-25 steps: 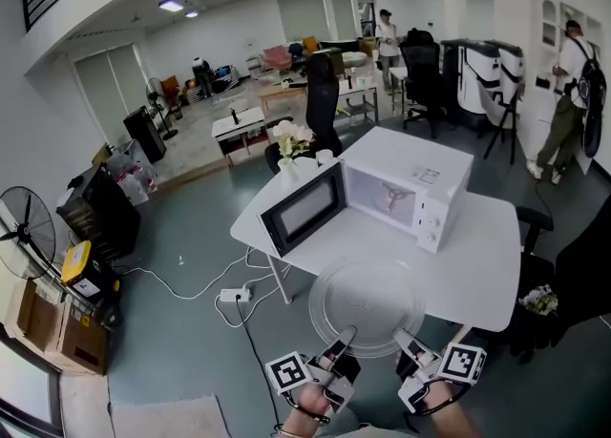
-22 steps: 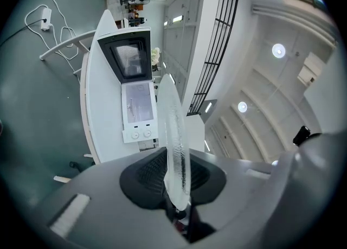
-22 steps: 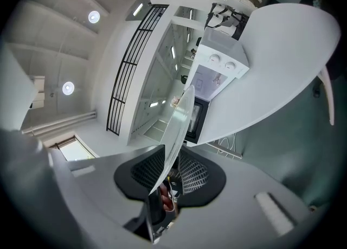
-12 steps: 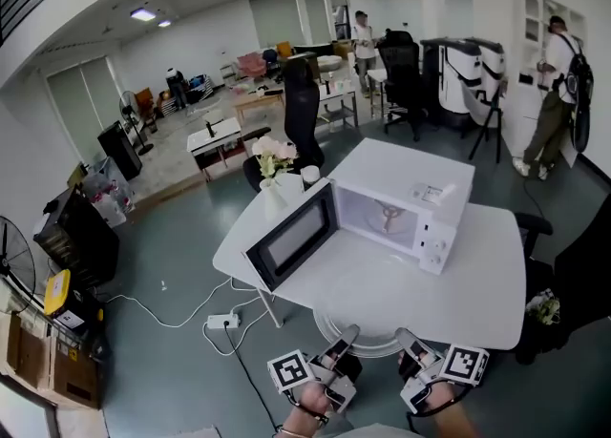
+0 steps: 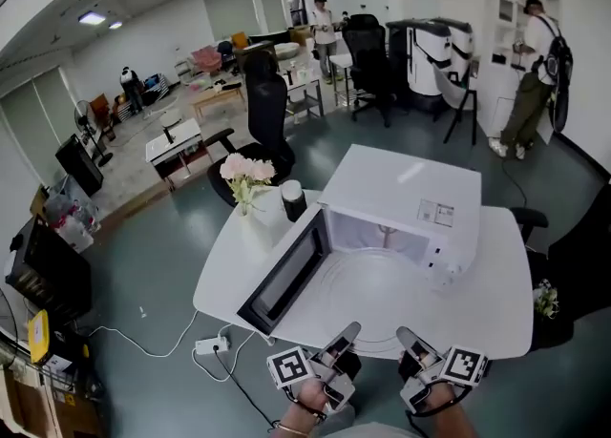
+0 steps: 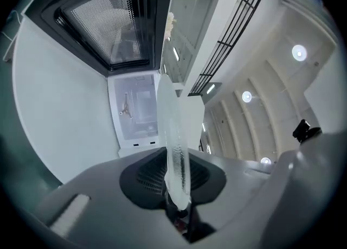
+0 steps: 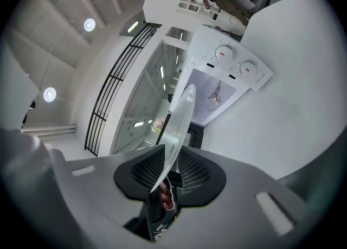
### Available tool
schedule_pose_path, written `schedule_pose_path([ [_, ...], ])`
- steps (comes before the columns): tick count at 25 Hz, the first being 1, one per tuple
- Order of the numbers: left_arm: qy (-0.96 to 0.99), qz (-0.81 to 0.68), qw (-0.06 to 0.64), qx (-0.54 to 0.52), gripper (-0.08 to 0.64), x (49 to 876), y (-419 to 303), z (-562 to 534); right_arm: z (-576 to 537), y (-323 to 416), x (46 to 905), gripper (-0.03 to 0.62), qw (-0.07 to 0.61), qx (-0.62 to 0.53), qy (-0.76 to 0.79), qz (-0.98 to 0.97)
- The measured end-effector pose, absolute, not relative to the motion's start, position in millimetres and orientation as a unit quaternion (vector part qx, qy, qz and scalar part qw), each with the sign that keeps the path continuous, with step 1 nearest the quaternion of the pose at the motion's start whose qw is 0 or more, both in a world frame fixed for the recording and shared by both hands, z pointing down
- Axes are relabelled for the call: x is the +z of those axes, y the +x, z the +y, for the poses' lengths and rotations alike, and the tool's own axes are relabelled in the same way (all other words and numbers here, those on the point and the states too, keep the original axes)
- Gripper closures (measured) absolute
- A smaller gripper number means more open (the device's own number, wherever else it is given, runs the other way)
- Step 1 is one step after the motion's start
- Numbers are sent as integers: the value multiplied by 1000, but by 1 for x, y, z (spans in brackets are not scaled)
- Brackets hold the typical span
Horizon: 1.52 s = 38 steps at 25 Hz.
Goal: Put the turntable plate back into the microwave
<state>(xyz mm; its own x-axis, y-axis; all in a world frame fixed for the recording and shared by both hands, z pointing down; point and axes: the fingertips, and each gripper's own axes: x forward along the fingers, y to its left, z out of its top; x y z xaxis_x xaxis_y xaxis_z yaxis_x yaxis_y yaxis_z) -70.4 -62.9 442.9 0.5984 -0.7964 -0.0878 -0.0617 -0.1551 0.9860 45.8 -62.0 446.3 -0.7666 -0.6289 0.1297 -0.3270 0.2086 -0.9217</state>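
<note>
Here, the left gripper (image 5: 346, 336) and the right gripper (image 5: 409, 339) were each clenched on the near rim of the glass plate (image 5: 368, 283), one beside the other, and between them they held it roughly level above the white table (image 5: 496, 302). In each gripper view the plate's edge ran straight out from between the pressed jaws toward the microwave (image 5: 410, 188). The plate hung just in front of the oven, its far edge at the mouth of the open cooking space; whether it had crossed the sill could not be told. The door (image 5: 286, 279) stood swung wide to the left, its dark window turned toward the person. Inside, a small three-armed hub (image 5: 384, 232) sat on the oven floor. A bunch of pale flowers (image 5: 243, 174) and a dark cup (image 5: 292, 199) stood on the table behind the door.
</note>
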Motion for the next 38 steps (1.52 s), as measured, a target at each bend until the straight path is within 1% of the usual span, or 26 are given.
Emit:
schedule_pose_path([
  [4,690,-293,584,-311,517,449,-82,-87,-76,40,461,506,126,-565,-363,731],
  [8,694,-280,596,-291,517,456,-89,-104,-89,32,463,505,137,-556,-376,729],
  [12,691,-268,612,-277,517,466,-94,-117,-93,32,477,506,130,-569,-418,696],
  [16,696,-258,614,-268,517,473,-94,-130,-102,30,481,506,140,-567,-425,691],
  [19,704,-260,611,-252,517,481,-93,-134,-109,29,478,510,167,-545,-400,718],
  [22,712,-259,605,-247,516,482,-88,-144,-120,34,479,520,201,-548,-385,715],
  [30,712,-270,610,-221,509,500,-79,-153,-129,43,493,522,210,-571,-393,690],
  [34,714,-266,610,-220,508,505,-74,-157,-133,45,495,529,235,-587,-381,674],
  [38,726,-264,599,-210,502,507,-71,-163,-139,48,494,534,274,-598,-366,658],
])
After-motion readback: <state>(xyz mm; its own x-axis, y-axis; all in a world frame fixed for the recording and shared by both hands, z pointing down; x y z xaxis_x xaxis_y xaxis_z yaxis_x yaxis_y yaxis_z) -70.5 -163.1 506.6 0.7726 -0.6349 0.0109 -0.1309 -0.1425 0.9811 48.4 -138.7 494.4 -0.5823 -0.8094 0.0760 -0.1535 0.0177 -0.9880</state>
